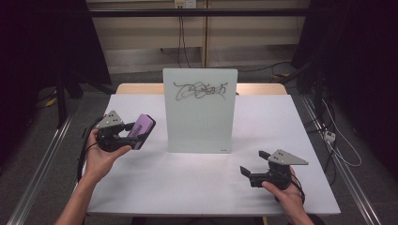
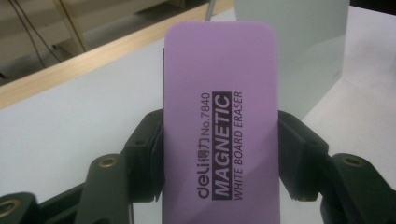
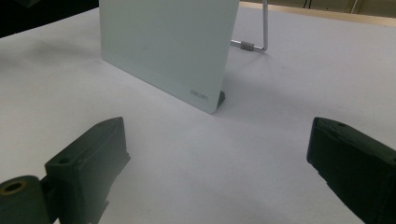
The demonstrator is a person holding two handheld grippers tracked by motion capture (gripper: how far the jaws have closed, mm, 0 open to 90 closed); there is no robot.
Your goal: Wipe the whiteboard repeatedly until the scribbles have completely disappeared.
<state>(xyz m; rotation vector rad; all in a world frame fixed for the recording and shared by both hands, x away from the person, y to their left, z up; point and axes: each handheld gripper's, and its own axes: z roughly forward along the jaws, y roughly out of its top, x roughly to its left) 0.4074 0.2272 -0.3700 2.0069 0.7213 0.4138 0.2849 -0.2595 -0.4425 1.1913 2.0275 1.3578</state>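
A small white board [image 1: 199,110] stands upright mid-table, with black scribbles [image 1: 201,90] across its top. My left gripper [image 1: 133,133] hovers left of the board, shut on a purple magnetic whiteboard eraser [image 1: 142,131]. In the left gripper view the eraser [image 2: 219,126] is clamped by its long sides between both jaws, and the board [image 2: 308,51] stands beyond it. My right gripper [image 1: 253,162] rests low at the front right, open, with nothing between its jaws. The right gripper view looks at the board's lower corner [image 3: 168,51] and its wire stand [image 3: 254,44].
The white tabletop [image 1: 206,183] spreads in front of the board. A wooden strip [image 1: 141,88] runs along the far edge. Cables [image 1: 338,145] and a dark frame stand on the floor to the right; a metal rail [image 1: 42,159] runs along the left.
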